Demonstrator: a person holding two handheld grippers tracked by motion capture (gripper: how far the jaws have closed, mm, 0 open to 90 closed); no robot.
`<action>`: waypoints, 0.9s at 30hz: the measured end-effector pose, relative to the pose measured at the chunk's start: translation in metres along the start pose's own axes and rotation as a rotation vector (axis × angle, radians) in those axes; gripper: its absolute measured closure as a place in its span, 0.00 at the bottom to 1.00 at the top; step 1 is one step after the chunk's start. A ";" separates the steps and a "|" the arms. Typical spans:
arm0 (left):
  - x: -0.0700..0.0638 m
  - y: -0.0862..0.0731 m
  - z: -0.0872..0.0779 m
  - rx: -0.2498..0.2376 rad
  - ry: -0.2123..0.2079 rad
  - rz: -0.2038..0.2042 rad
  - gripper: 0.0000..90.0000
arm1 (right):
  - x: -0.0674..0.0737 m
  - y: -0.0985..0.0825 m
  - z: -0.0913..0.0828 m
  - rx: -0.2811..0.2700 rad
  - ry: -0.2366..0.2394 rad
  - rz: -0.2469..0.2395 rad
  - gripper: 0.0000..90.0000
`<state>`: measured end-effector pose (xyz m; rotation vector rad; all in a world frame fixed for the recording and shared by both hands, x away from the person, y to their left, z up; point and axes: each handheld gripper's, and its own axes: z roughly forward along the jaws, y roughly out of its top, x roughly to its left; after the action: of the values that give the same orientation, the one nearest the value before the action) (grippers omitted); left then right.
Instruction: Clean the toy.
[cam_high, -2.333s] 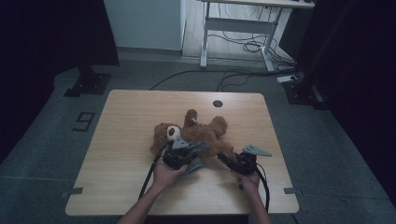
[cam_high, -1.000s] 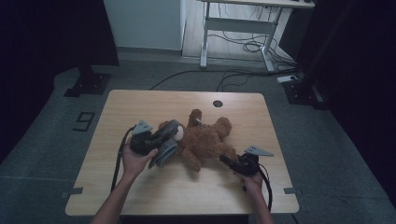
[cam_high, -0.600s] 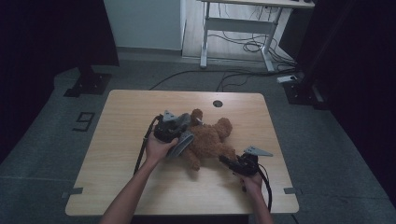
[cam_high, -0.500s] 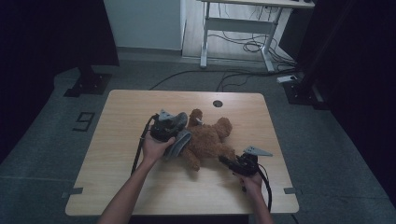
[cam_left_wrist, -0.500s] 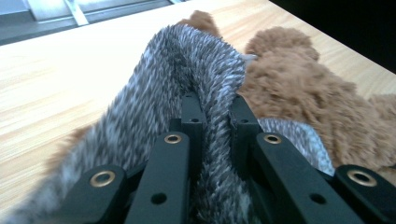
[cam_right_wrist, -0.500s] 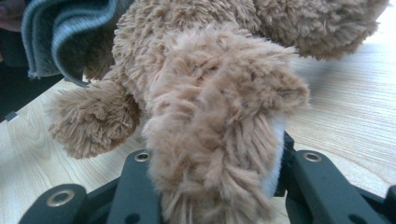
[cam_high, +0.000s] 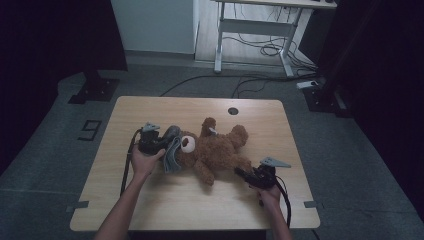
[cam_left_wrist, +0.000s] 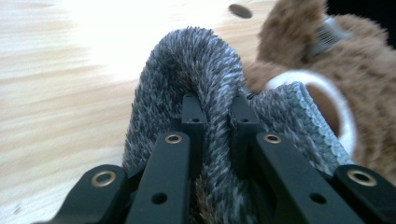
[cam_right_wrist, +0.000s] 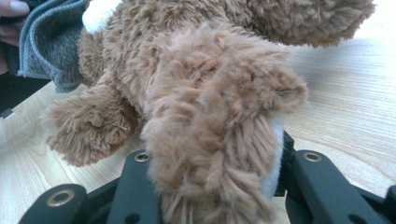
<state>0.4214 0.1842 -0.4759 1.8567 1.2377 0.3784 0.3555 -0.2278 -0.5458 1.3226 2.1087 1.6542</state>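
Teddy time: a fluffy brown plush bear (cam_high: 217, 152) is lying on its back in the middle of the light wooden surface (cam_high: 150, 210), head toward the person's left, legs toward the right. Over its head sits a fuzzy grey knit cloth (cam_high: 172, 150), bunched up right beside the bear's white muzzle (cam_high: 188, 144). The left gripper (cam_high: 167, 145) has its jaws pinching a fold of that grey cloth, fur squeezed between the black tips in the left gripper view (cam_left_wrist: 215, 112). Over on the other side, the right gripper (cam_high: 242, 173) has its jaws clamped on one of the bear's legs (cam_right_wrist: 219, 140), near the foot, low against the wood. Bear's other leg (cam_high: 206, 172) sticks out toward the near edge, free. A small dark round hole (cam_high: 232, 111) sits in the surface beyond the bear.
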 end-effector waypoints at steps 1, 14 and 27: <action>0.002 -0.002 -0.001 0.009 0.011 0.006 0.89 | 0.000 0.000 0.000 0.001 0.001 0.002 0.68; -0.061 0.033 -0.037 -0.124 -0.123 0.132 0.89 | 0.000 -0.002 -0.001 -0.004 0.000 0.020 0.68; -0.175 0.041 0.063 0.063 -0.282 0.258 0.89 | 0.000 -0.003 -0.001 -0.004 0.006 0.012 0.68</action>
<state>0.4058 -0.0038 -0.4472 2.0494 0.8322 0.2063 0.3532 -0.2289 -0.5480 1.3336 2.1033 1.6688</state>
